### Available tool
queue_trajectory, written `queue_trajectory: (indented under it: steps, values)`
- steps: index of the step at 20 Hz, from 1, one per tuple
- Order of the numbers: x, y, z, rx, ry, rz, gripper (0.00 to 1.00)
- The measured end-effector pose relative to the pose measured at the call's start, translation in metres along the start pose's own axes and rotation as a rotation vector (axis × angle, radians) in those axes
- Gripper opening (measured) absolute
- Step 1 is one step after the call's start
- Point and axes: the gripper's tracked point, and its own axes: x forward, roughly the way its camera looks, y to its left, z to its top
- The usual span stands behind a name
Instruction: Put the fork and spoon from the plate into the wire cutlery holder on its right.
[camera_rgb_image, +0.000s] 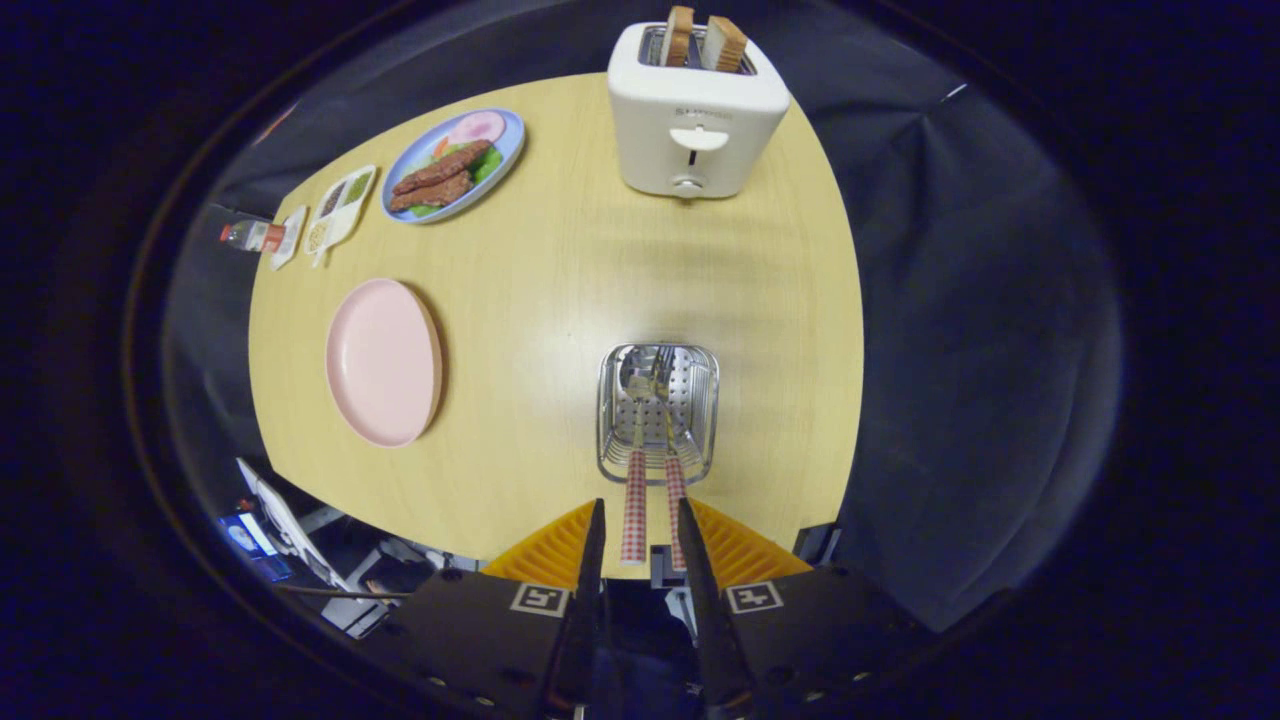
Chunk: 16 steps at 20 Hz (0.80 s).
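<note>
Gripper view: my gripper (640, 525) hangs above the near edge of the round pale wooden table (560, 260), fingers spread a little way apart. Two checked red-and-white handles rise into the gap between the fingertips. The left handle (634, 505) stands free in the gap; the right handle (676, 510) lies close against the inner side of my right finger, and I cannot tell whether it touches. Neither finger presses on anything that I can see.

Both handles lead down into the wire cutlery holder (658, 412), a shiny metal basket with a perforated floor, standing just ahead of the fingertips. The metal heads sit at the bottom: the spoon (632, 372) bowl on the left, the fork (663, 362) tines beside it on the right.

To the left of the holder, well apart, lies the plain pink round plate (383, 362). Beyond it are a blue plate of food (452, 166), a white divided dish (338, 207) with small portions, and a small red-capped bottle (246, 235) at the table edge.

Beyond the holder stands a white two-slot toaster (695, 110) with two slices of toast (700, 40) standing up in it. Raised lettering on its front is too blurred to read. Each finger mount carries a square black-and-white marker (540, 599).
</note>
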Motion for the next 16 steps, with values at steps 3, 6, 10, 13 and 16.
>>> queue_trajectory:
  steps: [3,6,10,13,16]
  values:
    - [-0.011,0.023,0.006,0.006,-0.139,0.002,0.42]
    - [-0.027,0.055,0.011,0.013,-0.288,0.013,0.45]
    - [-0.053,0.103,0.009,-0.025,-0.474,-0.001,0.57]
    - [-0.075,0.145,0.003,-0.037,-0.595,0.008,0.73]
    - [-0.105,0.179,0.009,-0.017,-0.782,0.019,0.88]
